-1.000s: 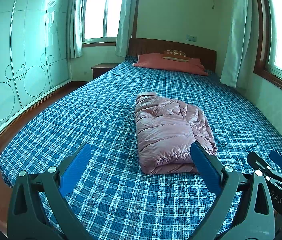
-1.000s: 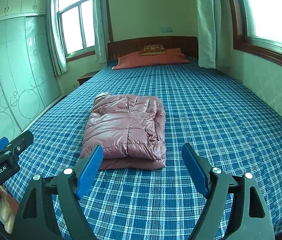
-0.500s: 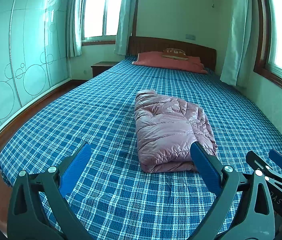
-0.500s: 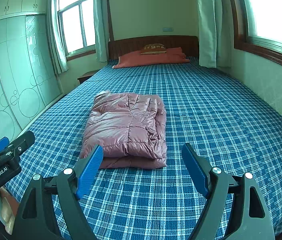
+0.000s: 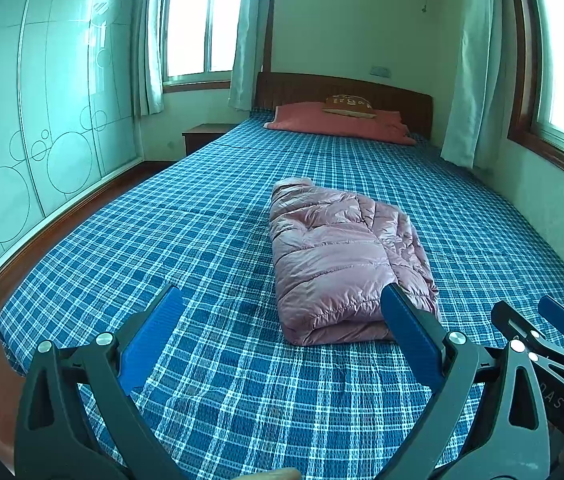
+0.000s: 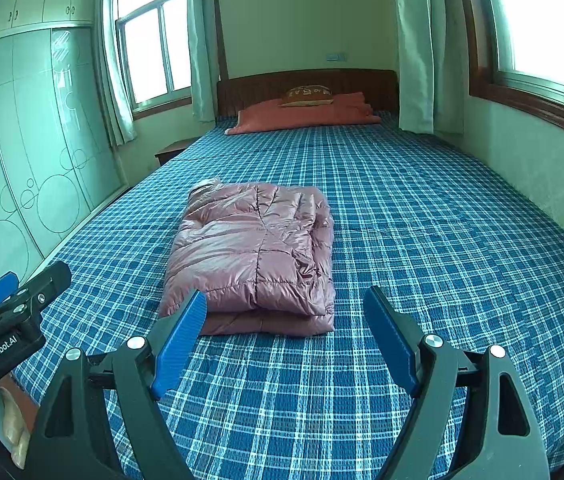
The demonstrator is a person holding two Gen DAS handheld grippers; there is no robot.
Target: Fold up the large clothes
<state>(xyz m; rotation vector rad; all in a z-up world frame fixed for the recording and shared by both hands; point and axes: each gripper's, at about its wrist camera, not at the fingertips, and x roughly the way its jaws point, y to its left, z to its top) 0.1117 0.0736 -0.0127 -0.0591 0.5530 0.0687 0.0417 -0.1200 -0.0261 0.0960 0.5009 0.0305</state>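
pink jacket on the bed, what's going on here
A person holds two grippers above the bed. The jacket lies folded into a compact bundle on the plaid sheet. The left gripper and right gripper are both open and empty, touching nothing. The folding looks finished.

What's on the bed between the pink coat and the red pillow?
Only bare blue plaid bedsheet lies between pink coat and red pillow, in both views.
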